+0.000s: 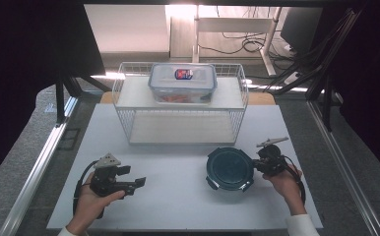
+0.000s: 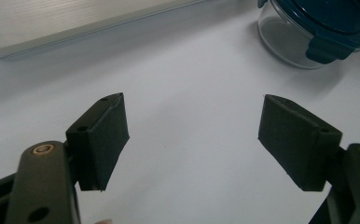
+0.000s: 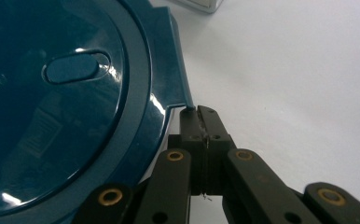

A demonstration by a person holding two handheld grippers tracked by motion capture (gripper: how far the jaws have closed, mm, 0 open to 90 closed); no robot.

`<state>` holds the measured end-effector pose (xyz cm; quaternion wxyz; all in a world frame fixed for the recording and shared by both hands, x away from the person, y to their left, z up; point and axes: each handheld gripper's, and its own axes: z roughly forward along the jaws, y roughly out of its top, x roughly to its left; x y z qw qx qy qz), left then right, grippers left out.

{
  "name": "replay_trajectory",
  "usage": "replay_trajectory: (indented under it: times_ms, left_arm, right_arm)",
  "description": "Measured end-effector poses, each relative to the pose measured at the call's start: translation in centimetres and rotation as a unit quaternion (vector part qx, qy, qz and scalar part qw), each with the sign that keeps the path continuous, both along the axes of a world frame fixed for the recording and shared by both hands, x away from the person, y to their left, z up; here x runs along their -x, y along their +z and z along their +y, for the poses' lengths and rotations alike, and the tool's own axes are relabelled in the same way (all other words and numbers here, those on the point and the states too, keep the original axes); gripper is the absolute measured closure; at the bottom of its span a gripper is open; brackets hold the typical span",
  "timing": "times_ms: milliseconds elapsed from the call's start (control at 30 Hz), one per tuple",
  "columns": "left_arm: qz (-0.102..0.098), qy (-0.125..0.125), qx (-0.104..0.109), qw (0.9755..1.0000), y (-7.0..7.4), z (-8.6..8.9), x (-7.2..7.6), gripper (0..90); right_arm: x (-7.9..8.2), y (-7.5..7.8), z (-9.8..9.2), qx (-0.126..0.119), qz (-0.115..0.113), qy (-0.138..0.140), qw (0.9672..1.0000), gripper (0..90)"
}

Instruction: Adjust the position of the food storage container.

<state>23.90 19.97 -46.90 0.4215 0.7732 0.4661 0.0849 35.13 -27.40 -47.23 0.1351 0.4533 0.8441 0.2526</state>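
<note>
A round glass container with a dark teal lid (image 1: 230,168) sits on the white worktop (image 1: 178,196), right of centre and just in front of a white wire basket (image 1: 129,113). The right gripper (image 1: 262,164) is at the container's right edge with its jaws closed flat against each other; the right gripper view shows their tips touching the corner of a lid latch tab (image 3: 171,60) (nothing is pinched between them). The left gripper (image 1: 140,183) rests in the person's left hand (image 1: 92,199), well apart from the container, its jaws spread wide over bare worktop and empty. On the basket's upper shelf stands a rectangular lidded box (image 1: 182,82).
</note>
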Motion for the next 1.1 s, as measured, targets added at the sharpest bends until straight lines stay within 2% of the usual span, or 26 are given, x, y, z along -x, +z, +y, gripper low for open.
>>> replay_trajectory:
  times_ms: [100, 300, 500, 633, 700, 767, 833, 1100]
  left_arm:
    - [0.000, -0.001, -0.001, 1.0000, 0.0, -0.1, 0.0, 23.4]
    - [0.005, 0.000, -0.001, 1.0000, -0.3, 0.0, -0.2, 23.8]
    - [0.008, 0.001, 0.000, 1.0000, -0.4, 0.2, -0.3, 24.2]
    - [0.007, 0.000, 0.000, 1.0000, -0.4, 0.2, -0.3, 24.3]
    - [0.008, 0.000, -0.001, 1.0000, -0.4, 0.2, -0.3, 24.6]
    - [0.009, -0.001, -0.002, 1.0000, -0.4, 0.2, -0.3, 24.9]
    - [0.009, 0.000, -0.003, 1.0000, -0.5, 0.1, -0.3, 25.0]
    - [0.008, -0.001, -0.003, 1.0000, -0.4, 0.1, -0.3, 25.0]
  right_arm:
    - [0.0, 0.0, 0.0, -0.002, -0.004, 0.005, 1.0000, 89.2]
    - [0.5, 0.3, 0.3, -0.030, -0.001, 0.042, 0.9987, 89.3]
    - [1.1, 0.6, 2.4, -0.017, 0.003, 0.067, 0.9976, 89.3]
    - [1.4, 0.3, 3.3, -0.008, 0.007, 0.069, 0.9975, 89.3]
    - [1.6, 0.2, 3.6, -0.007, 0.011, 0.071, 0.9974, 89.3]
    - [1.8, -0.1, 4.2, -0.012, 0.019, 0.084, 0.9962, 89.3]
    - [2.2, -0.1, 4.9, -0.016, 0.015, 0.091, 0.9956, 89.3]
    - [3.5, 0.1, 7.0, -0.001, 0.012, 0.117, 0.9931, 89.3]
